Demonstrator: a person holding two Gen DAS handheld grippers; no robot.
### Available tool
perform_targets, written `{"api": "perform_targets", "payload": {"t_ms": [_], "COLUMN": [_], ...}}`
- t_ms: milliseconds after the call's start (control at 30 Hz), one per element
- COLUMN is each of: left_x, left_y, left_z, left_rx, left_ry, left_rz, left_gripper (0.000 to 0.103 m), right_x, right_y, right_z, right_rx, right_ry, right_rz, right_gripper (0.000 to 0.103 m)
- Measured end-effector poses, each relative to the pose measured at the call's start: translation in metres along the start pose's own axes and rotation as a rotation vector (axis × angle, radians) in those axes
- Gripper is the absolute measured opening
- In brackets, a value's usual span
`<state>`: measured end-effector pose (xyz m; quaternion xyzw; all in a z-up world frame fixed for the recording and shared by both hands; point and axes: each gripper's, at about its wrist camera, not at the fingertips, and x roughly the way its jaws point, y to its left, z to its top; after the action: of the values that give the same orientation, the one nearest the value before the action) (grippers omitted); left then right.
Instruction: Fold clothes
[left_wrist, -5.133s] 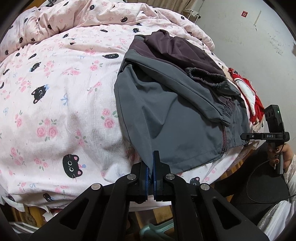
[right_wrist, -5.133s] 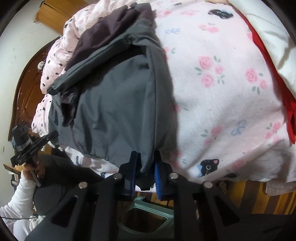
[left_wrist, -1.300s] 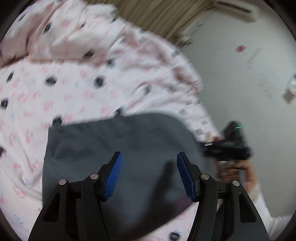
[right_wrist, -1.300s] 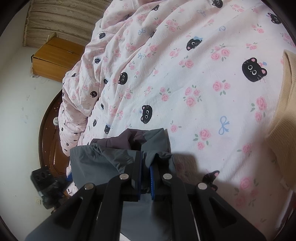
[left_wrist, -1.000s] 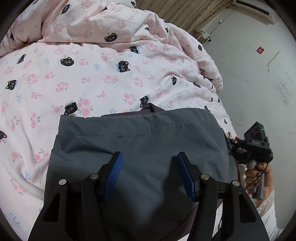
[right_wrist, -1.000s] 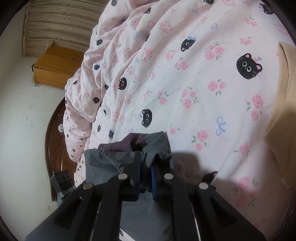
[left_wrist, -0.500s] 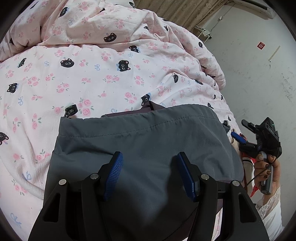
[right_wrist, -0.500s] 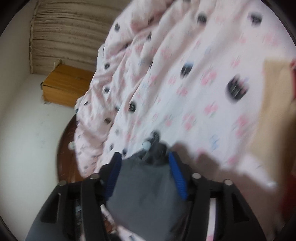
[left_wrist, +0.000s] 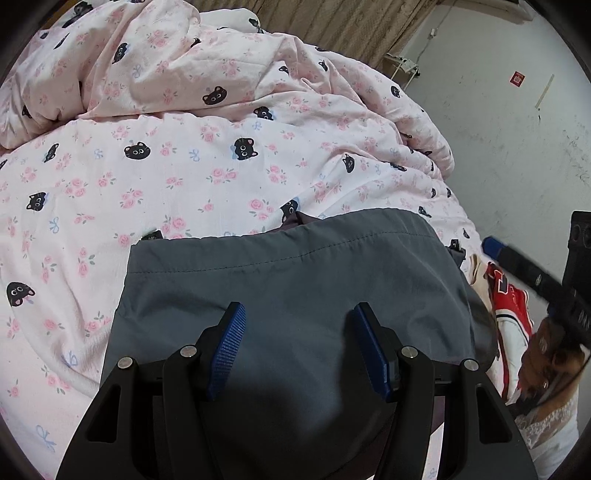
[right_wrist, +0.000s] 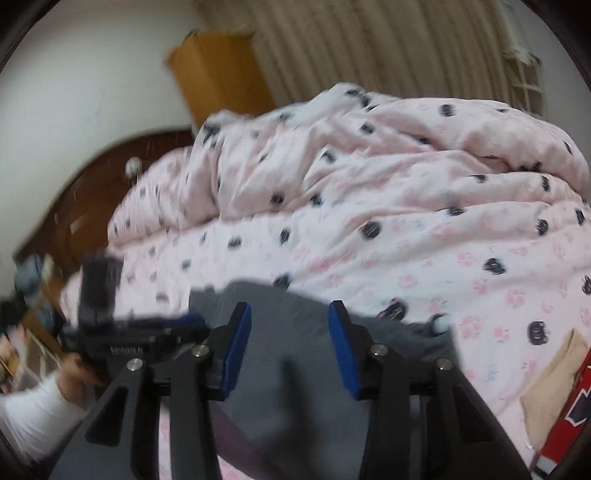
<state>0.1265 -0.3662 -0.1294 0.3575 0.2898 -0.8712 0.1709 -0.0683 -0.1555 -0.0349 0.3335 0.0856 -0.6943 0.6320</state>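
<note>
- Claw state, left: your left claw (left_wrist: 299, 350) is spread wide, with nothing between its blue pads (left_wrist: 226, 350). It hangs above the grey garment (left_wrist: 295, 273).
- Claw state, right: your right claw (right_wrist: 290, 347) is also spread apart and grips nothing. Its view is blurred, so fine detail cannot be read.
- Garment position: the grey garment lies folded on the bed, directly under both claws. A stitched hem runs across its far edge. A darker purple-brown layer (left_wrist: 295, 218) shows just past that edge.
- Surface: the garment rests on a pink quilt (left_wrist: 207, 158) printed with roses, bows and black cat faces. The quilt is bunched into a heap at the far side of the bed.
- Right of the garment: a red and white garment (left_wrist: 511, 299) lies just beside it, at the bed's edge. In the right wrist view, a beige cloth (right_wrist: 554, 387) lies next to it.
- Surroundings: a dark wooden headboard (right_wrist: 74, 206), a wooden cabinet (right_wrist: 218, 74) and a curtain (right_wrist: 369, 44) stand beyond the bed.
</note>
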Motion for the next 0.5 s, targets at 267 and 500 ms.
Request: {"api": "perform_targets", "payload": {"t_ms": [267, 500], "left_x": [0.006, 0.012], "left_y": [-0.001, 0.001], "left_z": [-0.002, -0.003], "left_rx": [0.022, 0.032], "left_ry": [0.01, 0.025], "left_rz": [0.039, 0.095], "left_gripper": [0.056, 0.056], "right_x": [0.046, 0.084], "right_y": [0.021, 0.007], "right_z": [-0.024, -0.049], "right_rx": [-0.078, -0.063], "right_ry": [0.116, 0.247], "right_rz": [-0.188, -0.285], "right_gripper": [0.043, 0.044]}}
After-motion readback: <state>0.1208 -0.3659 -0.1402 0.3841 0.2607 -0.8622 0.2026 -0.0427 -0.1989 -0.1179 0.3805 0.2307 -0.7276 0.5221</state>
